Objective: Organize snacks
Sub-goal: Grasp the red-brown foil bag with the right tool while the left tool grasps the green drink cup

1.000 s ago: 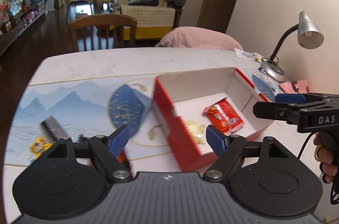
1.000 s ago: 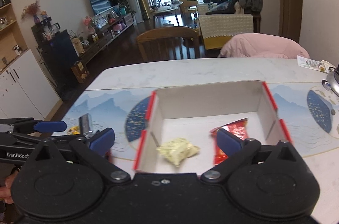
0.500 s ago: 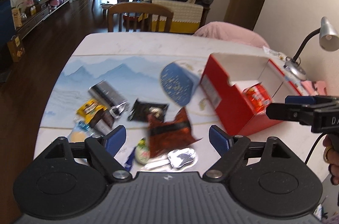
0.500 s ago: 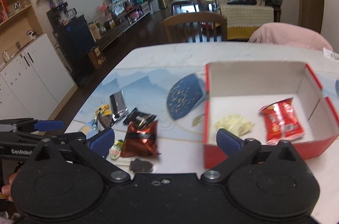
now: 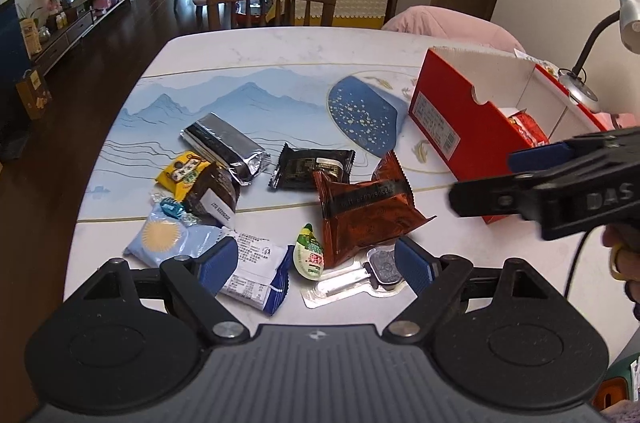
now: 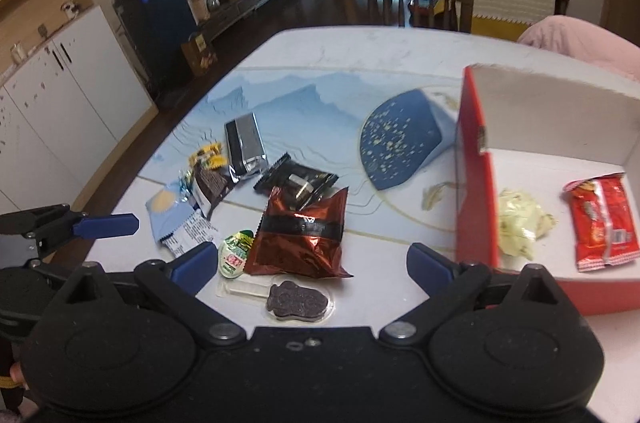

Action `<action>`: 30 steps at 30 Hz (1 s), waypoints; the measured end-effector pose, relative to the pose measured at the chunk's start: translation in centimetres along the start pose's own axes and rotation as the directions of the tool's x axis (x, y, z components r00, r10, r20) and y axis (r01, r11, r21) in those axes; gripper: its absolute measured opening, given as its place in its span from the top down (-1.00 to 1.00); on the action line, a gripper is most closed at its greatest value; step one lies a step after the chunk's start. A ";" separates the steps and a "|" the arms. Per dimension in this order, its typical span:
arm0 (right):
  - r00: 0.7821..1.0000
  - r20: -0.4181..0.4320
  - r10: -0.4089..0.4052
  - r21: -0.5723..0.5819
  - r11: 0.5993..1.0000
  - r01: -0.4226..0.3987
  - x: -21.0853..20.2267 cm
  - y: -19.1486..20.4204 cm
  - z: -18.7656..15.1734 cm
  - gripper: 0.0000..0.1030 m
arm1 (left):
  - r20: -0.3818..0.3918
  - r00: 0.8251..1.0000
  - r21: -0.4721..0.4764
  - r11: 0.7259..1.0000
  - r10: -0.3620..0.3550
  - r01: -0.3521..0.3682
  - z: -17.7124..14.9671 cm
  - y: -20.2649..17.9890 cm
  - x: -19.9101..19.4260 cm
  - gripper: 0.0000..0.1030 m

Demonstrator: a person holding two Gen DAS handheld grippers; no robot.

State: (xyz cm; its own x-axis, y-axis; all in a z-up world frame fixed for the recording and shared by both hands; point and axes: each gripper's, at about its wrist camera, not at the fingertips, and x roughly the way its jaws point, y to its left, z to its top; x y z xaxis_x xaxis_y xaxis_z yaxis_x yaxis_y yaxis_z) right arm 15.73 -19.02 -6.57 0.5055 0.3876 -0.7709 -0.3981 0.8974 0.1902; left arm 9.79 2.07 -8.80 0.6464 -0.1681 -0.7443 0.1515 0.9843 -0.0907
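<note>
Two snacks lie inside the red box (image 6: 476, 191): a red packet (image 6: 602, 223) and a pale yellow wrapper (image 6: 520, 223), both flat on its white floor. Most of the job is judged to remain, since the rest of the snacks sit in a loose cluster on the table (image 5: 280, 51), left of the box and apart from it. The cluster holds a dark red foil bag (image 5: 366, 211), a black packet (image 5: 312, 169) partly under its far edge, a silver-and-black bar (image 5: 224, 147), a yellow packet (image 5: 182, 173), a brown packet (image 5: 214, 193), a light blue pouch (image 5: 172, 239) with a white printed back, a small green-lidded jelly cup (image 5: 308, 257), and a clear blister with a dark moulded sweet (image 6: 296, 301) nearest the operator. The left tongs (image 5: 316, 263) are spread, empty, and hover over the near edge of the cluster, bracketing the jelly cup and the blister. The right tongs (image 6: 312, 265) are likewise spread and empty, held between the cluster and the box. The table has a white marble-look top with a printed blue mountain design and a dark blue speckled disc (image 5: 366, 115). A desk lamp (image 5: 624, 23) stands beyond the box. Behind the table are a wooden chair (image 5: 272, 3), a pink-covered seat (image 5: 448, 23), a sofa, a television and white cabinets over dark wood flooring.
</note>
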 end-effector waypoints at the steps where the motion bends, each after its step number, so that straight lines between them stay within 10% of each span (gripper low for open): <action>1: 1.000 -0.011 0.001 -0.006 1.000 -0.001 0.6 0.1 0.1 -0.93 | -0.003 1.000 0.002 1.000 0.001 -0.001 0.0 0.0 0.4 -0.66; 19: 0.981 -0.189 0.038 -0.009 0.999 -0.041 9.9 0.0 1.2 -0.61 | -0.103 0.995 0.054 0.999 0.004 0.002 -0.6 -0.5 6.5 -0.27; 30: 0.983 -0.168 0.067 0.013 0.998 -0.066 9.5 -0.5 1.4 -0.03 | -0.118 0.992 0.115 0.993 0.038 -0.024 -0.2 -1.1 7.9 -0.04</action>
State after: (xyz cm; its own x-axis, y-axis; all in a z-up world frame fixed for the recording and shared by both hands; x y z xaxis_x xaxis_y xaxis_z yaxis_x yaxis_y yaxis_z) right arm 21.84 -15.49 -13.15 0.3418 0.4059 -0.8476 -0.4208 0.8726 0.2482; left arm 14.55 -0.28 -14.73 0.5586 -0.1235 -0.8202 0.2214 0.9752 0.0040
